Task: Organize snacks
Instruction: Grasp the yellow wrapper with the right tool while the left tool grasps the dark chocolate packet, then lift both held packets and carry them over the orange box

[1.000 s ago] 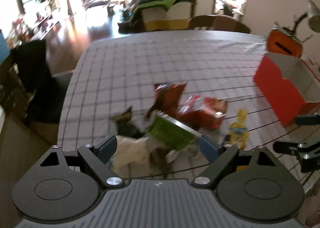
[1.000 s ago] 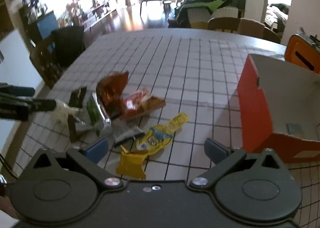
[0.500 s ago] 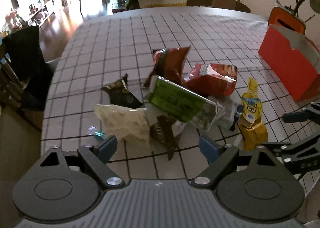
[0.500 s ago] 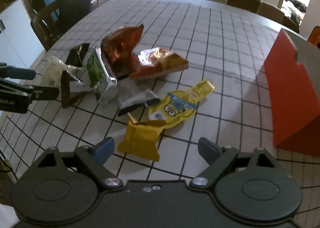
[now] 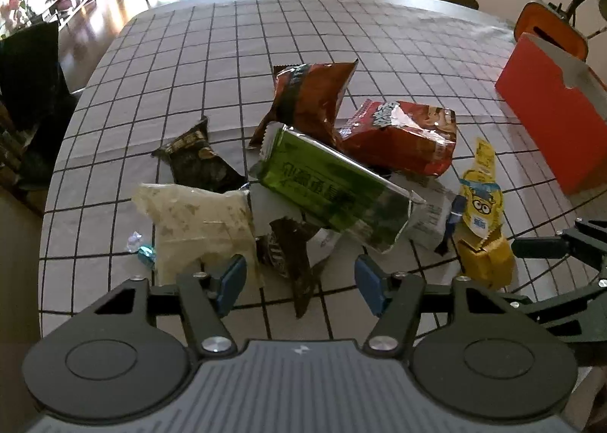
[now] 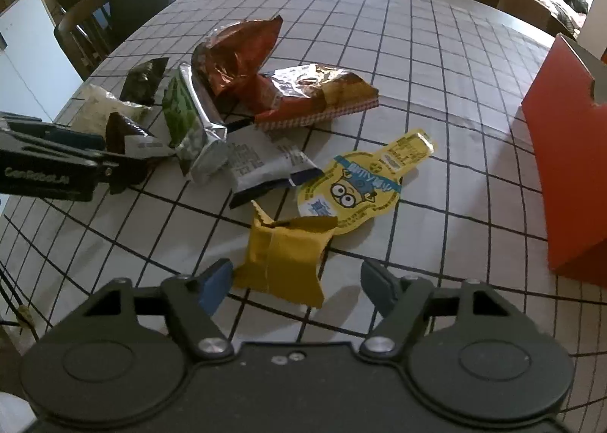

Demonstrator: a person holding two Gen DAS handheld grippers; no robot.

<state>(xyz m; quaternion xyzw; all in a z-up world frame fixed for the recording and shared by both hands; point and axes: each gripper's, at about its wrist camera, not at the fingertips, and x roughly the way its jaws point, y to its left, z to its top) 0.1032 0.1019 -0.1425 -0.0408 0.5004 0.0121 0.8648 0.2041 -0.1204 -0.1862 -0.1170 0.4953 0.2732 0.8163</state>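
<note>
A pile of snack packets lies on the checked tablecloth [image 5: 227, 53]. My left gripper [image 5: 299, 283] hangs low over the pile's near edge, jaws closing. A dark brown wrapper [image 5: 288, 258] lies between its pads, untouched by them. Around it are a white pouch [image 5: 201, 220], a green packet [image 5: 330, 182] and a red bag [image 5: 398, 137]. My right gripper [image 6: 296, 285] is also closing, with a folded yellow packet [image 6: 282, 258] between its pads; the right pad stands clear of it. A yellow cartoon sachet [image 6: 364, 190] lies just beyond.
A red open box [image 6: 565, 175] stands at the right of the table. A brown-red chip bag [image 5: 307, 99] and a small dark packet [image 5: 197, 159] lie behind the pile. A tiny candy [image 5: 146, 252] sits at the left. Chairs [image 6: 125, 11] ring the far edge.
Both grippers have sunk toward the pile and their jaws have narrowed. The brown wrapper now lies between the left pads, the yellow packet between the right ones.
</note>
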